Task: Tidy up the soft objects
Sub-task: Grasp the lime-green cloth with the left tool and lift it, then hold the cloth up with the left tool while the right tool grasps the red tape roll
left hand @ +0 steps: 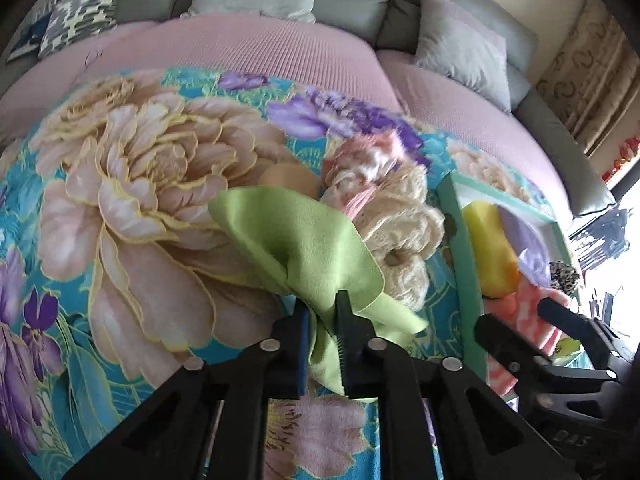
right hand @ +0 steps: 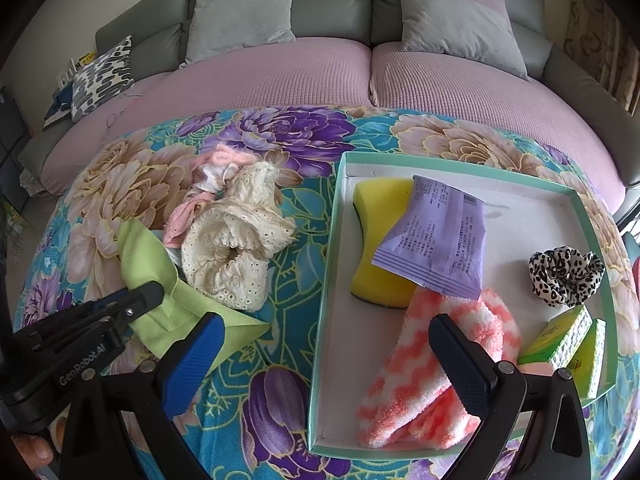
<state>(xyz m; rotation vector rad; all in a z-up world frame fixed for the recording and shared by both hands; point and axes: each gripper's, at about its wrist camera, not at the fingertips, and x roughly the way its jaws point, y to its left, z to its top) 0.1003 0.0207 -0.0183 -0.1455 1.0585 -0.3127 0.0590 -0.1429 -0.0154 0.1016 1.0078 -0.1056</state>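
On the floral blanket point(right hand: 280, 364), left of the tray point(right hand: 320, 320), the green cloth point(left hand: 304, 248) is clamped between the closed jaws of the left gripper point(left hand: 323, 312). Over the tray, the right gripper point(right hand: 326, 340) is held open above the striped sock point(right hand: 420, 380), gripping nothing.

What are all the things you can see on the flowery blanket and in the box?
Light green soft cloth: one, on blanket, pinched by left hand-held gripper.
Cream lace fabric bundle: one, on blanket beside cloth.
Pink-and-white fabric piece: one, behind bundle.
Mint-edged shallow cardboard box: one, on blanket at right.
Yellow sponge: one, in box.
Lilac plastic packet: one, over sponge.
Coral-and-white fuzzy sock: one, in box.
Leopard-print scrunchie: one, in box.
Small green cartons: two, box corner.
Left hand-held gripper: shut.
Right hand-held gripper: open.
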